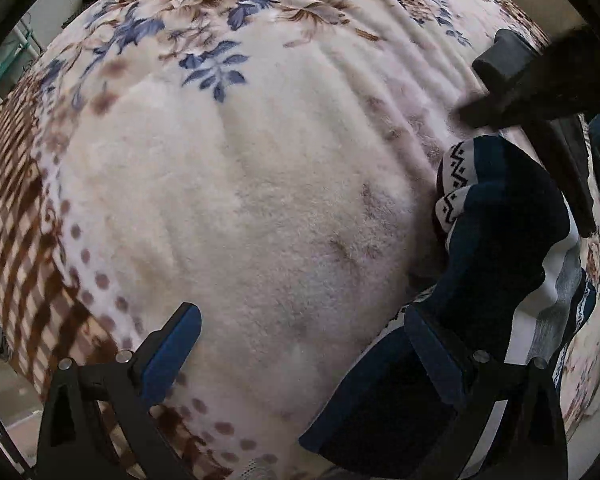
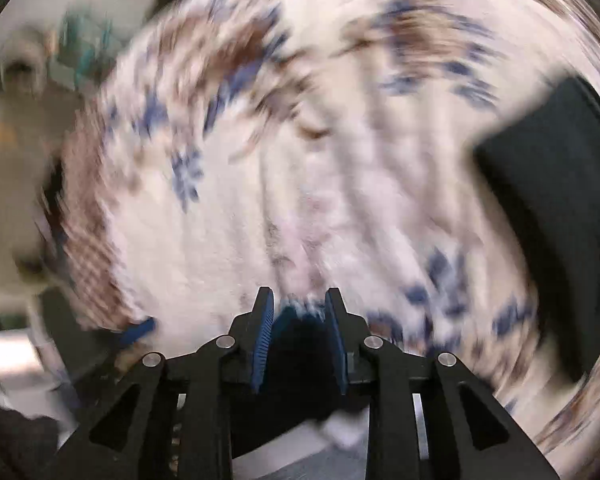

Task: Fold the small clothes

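A small navy garment (image 1: 504, 240) with white patterned bands and grey and white stripes lies bunched at the right of the left wrist view, on a fleece blanket (image 1: 240, 200). My left gripper (image 1: 300, 340) is open; its right finger (image 1: 432, 356) rests on the garment's navy edge, its left finger (image 1: 172, 352) over bare blanket. My right gripper (image 2: 298, 340) is shut on a fold of the navy garment (image 2: 300, 324). Its view is blurred by motion. The right gripper's body (image 1: 540, 80) also shows in the left wrist view, above the garment.
The cream blanket has blue and brown flowers at the far side (image 1: 220, 20) and a brown check border (image 1: 24, 220) at the left. A dark object (image 2: 552, 208) sits at the right of the right wrist view. Floor shows beyond the blanket's left edge.
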### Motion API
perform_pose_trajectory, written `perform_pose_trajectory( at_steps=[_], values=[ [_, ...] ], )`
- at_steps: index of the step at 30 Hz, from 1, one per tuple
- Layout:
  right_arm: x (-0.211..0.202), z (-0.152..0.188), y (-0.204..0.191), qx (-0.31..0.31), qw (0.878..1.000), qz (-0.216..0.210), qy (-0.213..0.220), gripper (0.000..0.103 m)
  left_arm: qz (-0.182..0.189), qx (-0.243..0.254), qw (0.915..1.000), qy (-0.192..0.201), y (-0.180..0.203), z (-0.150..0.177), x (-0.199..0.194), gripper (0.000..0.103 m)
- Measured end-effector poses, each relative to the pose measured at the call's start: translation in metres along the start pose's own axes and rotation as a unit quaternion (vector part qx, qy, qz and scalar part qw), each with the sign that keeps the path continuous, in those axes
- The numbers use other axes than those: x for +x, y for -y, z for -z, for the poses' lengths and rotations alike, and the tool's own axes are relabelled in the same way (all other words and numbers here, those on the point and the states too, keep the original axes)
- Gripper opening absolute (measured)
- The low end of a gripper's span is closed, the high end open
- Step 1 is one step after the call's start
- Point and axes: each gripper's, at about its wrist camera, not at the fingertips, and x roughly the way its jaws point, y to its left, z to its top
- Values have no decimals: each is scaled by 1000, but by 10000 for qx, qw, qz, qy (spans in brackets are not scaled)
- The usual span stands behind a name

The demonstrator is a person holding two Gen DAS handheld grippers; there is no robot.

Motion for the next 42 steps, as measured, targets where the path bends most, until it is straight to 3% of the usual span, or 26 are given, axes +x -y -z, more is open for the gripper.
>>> perform_pose_trajectory(
  at_steps=[1, 3, 4, 7, 9, 12, 14, 15, 16, 18, 20, 21, 22, 25, 27, 28, 29, 30, 31, 33, 36, 38, 40, 42],
  values=[
    [23, -8, -11, -321, 9975, 392, -501, 28, 26, -7, 10000, -22, 1, 1, 2, 103],
    [44, -14, -26, -831, 9890, 869, -856, 28, 61, 7, 10000, -67, 3, 2, 7, 103],
    [46, -16, -27, -835, 9885, 940, -841, 14, 93, 23, 9999, -80, 4, 3, 10, 103],
    [32, -30, 4, 307, 9956, 679, -570, 1, 246, 4, 9995, -194, 4, 7, 19, 103],
    [22, -36, 22, 625, 9932, 926, -332, 0, 298, 20, 9994, -186, 4, 9, 19, 103],
    [12, -42, 44, 1120, 9928, 246, -336, 0, 365, -31, 9991, -209, 0, 10, 17, 103],
    [2, -44, 31, 739, 9965, -77, -382, 1, 355, -72, 9991, -223, -5, 10, 16, 103],
    [3, -45, 20, 513, 9971, -98, -545, 10, 371, -80, 9990, -227, -7, 10, 15, 103],
    [6, -43, 9, 290, 9968, -58, -741, 35, 365, -70, 9991, -221, -6, 11, 14, 103],
    [23, -41, -14, -179, 9929, 168, -1162, 69, 335, -14, 9992, -215, -5, 11, 14, 103],
    [51, -35, -29, -583, 9816, 531, -1741, 70, 296, 54, 9994, -190, -5, 13, 14, 103],
    [60, -33, -31, -623, 9781, 683, -1866, 61, 282, 86, 9994, -193, -5, 14, 14, 103],
    [64, -32, -25, -400, 9810, 704, -1761, 31, 285, 115, 9993, -196, -5, 14, 15, 103],
    [58, -32, 19, 1088, 9848, 71, -1355, 26, 378, 123, 9991, -165, -2, 14, 19, 103],
    [53, -26, 47, 1852, 9752, -366, -1159, 22, 418, 129, 9989, -171, -4, 16, 19, 103],
    [52, -20, 65, 2323, 9649, -626, -1050, 14, 414, 156, 9989, -172, -4, 18, 19, 103],
    [51, -17, 76, 2553, 9591, -712, -998, 14, 373, 174, 9990, -186, -4, 18, 19, 103],
    [49, -15, 85, 2724, 9551, -753, -891, 9, 43, 134, 9985, -526, -2, 16, 20, 103],
    [42, -15, 94, 2800, 9549, -674, -730, 7, 44, 171, 9984, -545, 0, 16, 21, 103],
    [27, -17, 99, 2643, 9616, -575, -461, 7, 43, 196, 9984, -534, 2, 19, 19, 103],
    [7, -18, 94, 2187, 9722, -760, -341, 9, 34, 162, 9985, -520, 1, 24, 12, 103],
    [-13, -12, 79, 1779, 9825, -529, -175, 20, -10, 161, 9991, -390, 1, 19, 1, 103],
    [-38, 0, 79, 1760, 9838, -325, 98, 47, -70, 246, 9995, -203, 7, 11, -12, 103],
    [-66, 29, 101, 2189, 9739, -344, 497, 48, 6, 373, 9992, 107, 13, 4, -29, 103]
  ],
)
